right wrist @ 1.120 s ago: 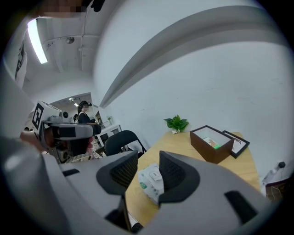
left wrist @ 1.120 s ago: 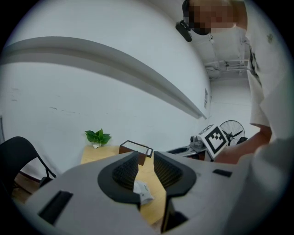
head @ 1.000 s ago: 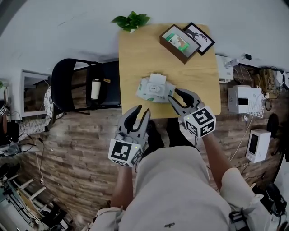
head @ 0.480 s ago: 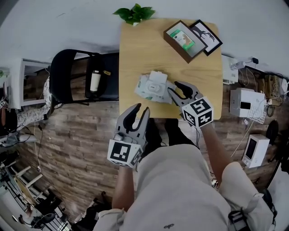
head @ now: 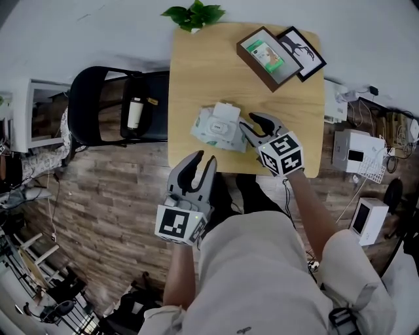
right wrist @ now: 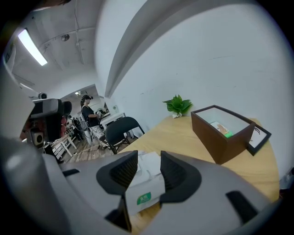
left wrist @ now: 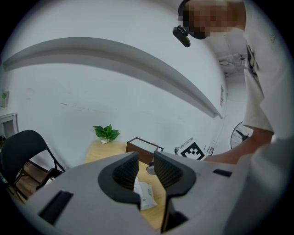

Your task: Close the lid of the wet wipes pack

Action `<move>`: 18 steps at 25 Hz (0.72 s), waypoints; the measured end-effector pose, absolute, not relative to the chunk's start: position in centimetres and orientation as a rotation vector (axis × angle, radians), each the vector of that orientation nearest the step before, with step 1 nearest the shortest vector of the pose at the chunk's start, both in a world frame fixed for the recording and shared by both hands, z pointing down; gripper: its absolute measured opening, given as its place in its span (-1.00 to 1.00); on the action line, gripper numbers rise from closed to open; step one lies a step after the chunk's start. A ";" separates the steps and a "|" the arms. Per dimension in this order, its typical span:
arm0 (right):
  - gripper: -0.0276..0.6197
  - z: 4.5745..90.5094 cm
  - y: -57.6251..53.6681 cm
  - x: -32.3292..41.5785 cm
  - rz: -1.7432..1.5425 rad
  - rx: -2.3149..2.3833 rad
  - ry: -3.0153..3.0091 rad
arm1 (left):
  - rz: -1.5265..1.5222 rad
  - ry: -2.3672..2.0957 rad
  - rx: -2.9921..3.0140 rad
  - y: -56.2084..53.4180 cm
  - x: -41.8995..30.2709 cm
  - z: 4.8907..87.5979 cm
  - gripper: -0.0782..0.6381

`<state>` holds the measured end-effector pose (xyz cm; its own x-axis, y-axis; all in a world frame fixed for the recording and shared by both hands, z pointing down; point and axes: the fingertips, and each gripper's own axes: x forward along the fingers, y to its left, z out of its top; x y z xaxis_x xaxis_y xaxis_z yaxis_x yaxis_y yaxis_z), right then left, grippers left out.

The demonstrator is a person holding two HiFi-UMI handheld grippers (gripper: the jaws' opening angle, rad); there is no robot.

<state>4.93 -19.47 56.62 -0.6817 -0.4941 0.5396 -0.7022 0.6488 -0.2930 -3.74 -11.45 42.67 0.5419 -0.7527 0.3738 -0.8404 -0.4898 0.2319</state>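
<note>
1. The wet wipes pack (head: 215, 128) lies on the wooden desk (head: 196, 72), near its front edge and roughly midway across. Its white lid (head: 226, 112) stands open on the far side of the pack.
2. The right gripper (head: 250, 123) is low over the desk at the pack's right end. In the right gripper view its jaws are released, parted with a clear gap, and the pack's end with a green label (right wrist: 144, 198) shows in that gap. I cannot tell whether either jaw touches the pack.
3. The left gripper (head: 203, 160) hangs off the desk's near edge, over the plank floor (head: 105, 196) and apart from the pack. Its jaws are also released – a narrow gap with nothing in it. The pack shows only beyond that gap.
4. A brown open-topped box (head: 264, 57) sits at the desk's far right, with a black picture frame (head: 304, 46) just beside it at the corner.
5. A small green plant (head: 194, 13) is at the desk's far edge.
6. A black chair (head: 98, 111) stands to the left of the desk – a bottle (head: 133, 112) lies on its seat.
</note>
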 end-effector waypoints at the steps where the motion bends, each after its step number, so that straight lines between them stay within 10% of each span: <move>1: -0.48 56.9 -19.6 4.9 0.686 0.935 -2.455 | 0.313 -1.307 2.394 -11.5 -3.6 42.8 -0.52; 18: -0.48 62.6 -21.8 4.3 0.796 0.850 -2.424 | 0.328 -1.371 2.342 -11.8 -2.8 43.7 -0.52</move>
<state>4.26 -21.82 62.57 -0.7096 -0.4118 0.5717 -0.6705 0.6439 -0.3685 -2.84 -11.78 43.73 0.4900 -0.7766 0.3959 -0.8717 -0.4354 0.2246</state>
